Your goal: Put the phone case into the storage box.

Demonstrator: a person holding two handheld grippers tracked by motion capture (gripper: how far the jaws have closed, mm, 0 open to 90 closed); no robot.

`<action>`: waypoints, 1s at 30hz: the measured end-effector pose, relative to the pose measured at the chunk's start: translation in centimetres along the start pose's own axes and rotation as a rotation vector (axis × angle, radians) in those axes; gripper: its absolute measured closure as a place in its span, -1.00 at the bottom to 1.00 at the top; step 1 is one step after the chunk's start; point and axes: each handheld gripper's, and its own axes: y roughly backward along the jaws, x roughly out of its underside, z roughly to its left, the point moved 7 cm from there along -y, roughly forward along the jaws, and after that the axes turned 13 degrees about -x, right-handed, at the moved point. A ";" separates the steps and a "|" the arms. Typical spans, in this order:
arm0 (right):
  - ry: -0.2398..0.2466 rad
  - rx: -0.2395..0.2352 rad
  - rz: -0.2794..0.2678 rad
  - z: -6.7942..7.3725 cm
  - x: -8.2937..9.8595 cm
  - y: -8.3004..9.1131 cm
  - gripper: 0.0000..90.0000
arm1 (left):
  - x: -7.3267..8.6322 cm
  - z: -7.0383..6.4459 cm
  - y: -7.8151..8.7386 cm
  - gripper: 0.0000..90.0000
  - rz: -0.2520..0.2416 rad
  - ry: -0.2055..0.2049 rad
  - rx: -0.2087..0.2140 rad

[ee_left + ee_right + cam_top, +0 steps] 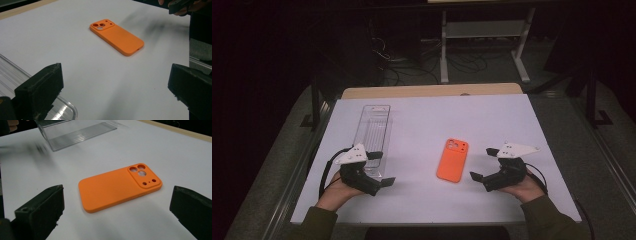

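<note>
An orange phone case [453, 160] [117, 37] [117, 187] lies camera-cutout side up on the white table top [437, 115], right of centre. A long clear plastic box [373, 132] [10, 68] [77, 130] lies to its left. My left gripper [381, 169] [115, 75] stands open at the near end of the box, pointing toward the case, nothing between its jaws. My right gripper [483, 164] [117, 190] is open just right of the case, jaws spread wide and aimed at it, not touching it. The right gripper [180, 5] also appears far off in the left gripper view.
A strip of wooden table edge [432, 91] runs behind the white surface. Beyond it are a white stand's legs [444, 50] and loose cables on a dark floor. Bare white surface lies between the box and the case.
</note>
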 end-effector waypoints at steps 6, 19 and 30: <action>0.006 -0.001 0.001 -0.2 -0.3 -0.2 -1.00 | 0.0 -0.1 0.2 -1.00 0.000 -0.007 0.000; -0.018 -0.007 0.027 -0.4 -0.7 -0.6 -1.00 | -0.2 -0.3 0.1 -1.00 -0.012 -0.006 0.013; -0.030 -0.001 0.074 -0.9 -0.8 -1.3 -0.84 | -0.4 -0.7 0.0 -1.00 -0.014 -0.015 0.022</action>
